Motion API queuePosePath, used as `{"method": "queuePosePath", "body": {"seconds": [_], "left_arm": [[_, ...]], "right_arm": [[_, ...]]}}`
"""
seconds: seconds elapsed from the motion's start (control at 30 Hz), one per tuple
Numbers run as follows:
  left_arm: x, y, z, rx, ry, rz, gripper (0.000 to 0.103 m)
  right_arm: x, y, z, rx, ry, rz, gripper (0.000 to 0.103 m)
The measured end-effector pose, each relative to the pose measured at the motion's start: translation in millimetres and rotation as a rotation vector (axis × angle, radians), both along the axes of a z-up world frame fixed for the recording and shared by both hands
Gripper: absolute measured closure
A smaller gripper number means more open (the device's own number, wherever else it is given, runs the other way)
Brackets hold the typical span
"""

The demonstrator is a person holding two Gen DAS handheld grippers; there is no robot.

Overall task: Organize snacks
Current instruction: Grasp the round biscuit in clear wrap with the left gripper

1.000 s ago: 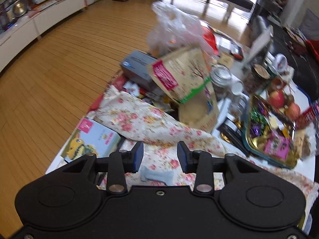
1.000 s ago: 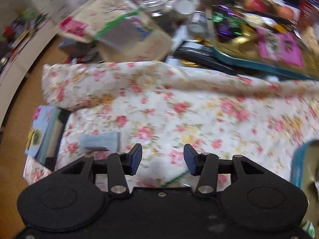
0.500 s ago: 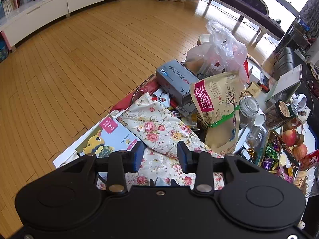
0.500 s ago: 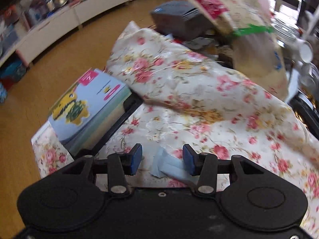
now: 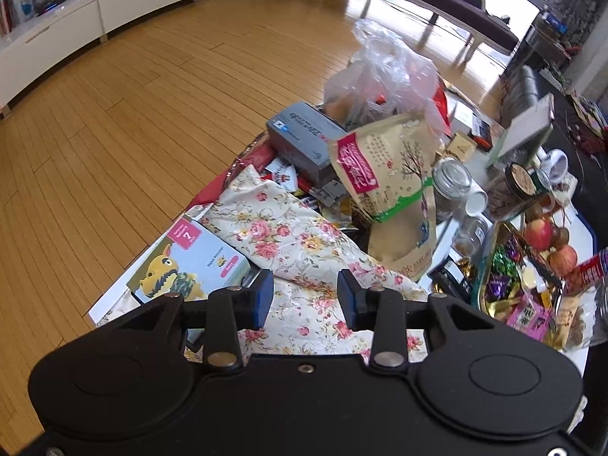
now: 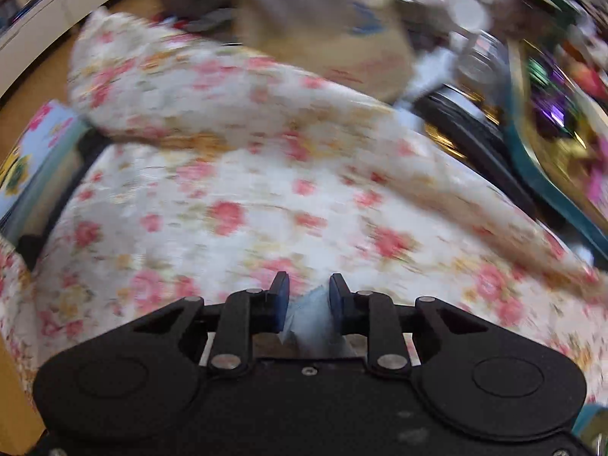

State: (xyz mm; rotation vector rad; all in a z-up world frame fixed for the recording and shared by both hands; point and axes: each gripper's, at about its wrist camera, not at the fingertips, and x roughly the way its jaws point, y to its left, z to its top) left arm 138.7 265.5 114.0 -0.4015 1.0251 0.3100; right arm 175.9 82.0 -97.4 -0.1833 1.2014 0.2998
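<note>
right wrist view: the right gripper [image 6: 306, 300] has just been closing, its fingers now pinching a pale blue snack packet [image 6: 309, 317] low over the floral cloth [image 6: 266, 174]. the left gripper [image 5: 305, 296] hangs spread, holding nothing.

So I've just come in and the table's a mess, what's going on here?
A person with a gripper in each hand is sorting snacks on a cluttered table. The right gripper has just been closing its jaws on a small pale blue packet lying on the floral cloth, and its pads now press on it. The left gripper hangs open and empty above the same cloth, near the tan snack bag and the snack tray.
</note>
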Motion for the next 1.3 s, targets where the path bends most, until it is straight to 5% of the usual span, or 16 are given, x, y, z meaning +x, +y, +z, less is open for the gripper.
{"method": "queuePosePath", "body": {"seconds": [0.2, 0.47, 0.63, 0.8, 0.97, 1.3], "left_arm": [[3, -29, -7, 0.016, 0.023, -0.090, 0.056], [0, -75, -21, 0.018, 0.070, -0.230, 0.056], [-4, -108, -36, 0.032, 0.115, -0.331, 0.056], [-10, -129, -70, -0.081, 0.228, -0.403, 0.056], [-19, -149, -113, -0.045, 0.348, -0.415, 0.056], [-28, -175, -154, -0.039, 0.418, -0.401, 0.056]], "right_arm": [[-1, -75, 2, 0.066, 0.080, -0.220, 0.078], [-35, -126, 4, 0.174, 0.246, -0.354, 0.073], [-60, -133, 46, 0.239, 0.163, -0.360, 0.070], [-81, -143, 80, 0.242, 0.098, -0.343, 0.066], [-90, -157, 79, 0.148, 0.048, -0.328, 0.066], [-95, -190, 87, 0.250, 0.051, -0.395, 0.065]]}}
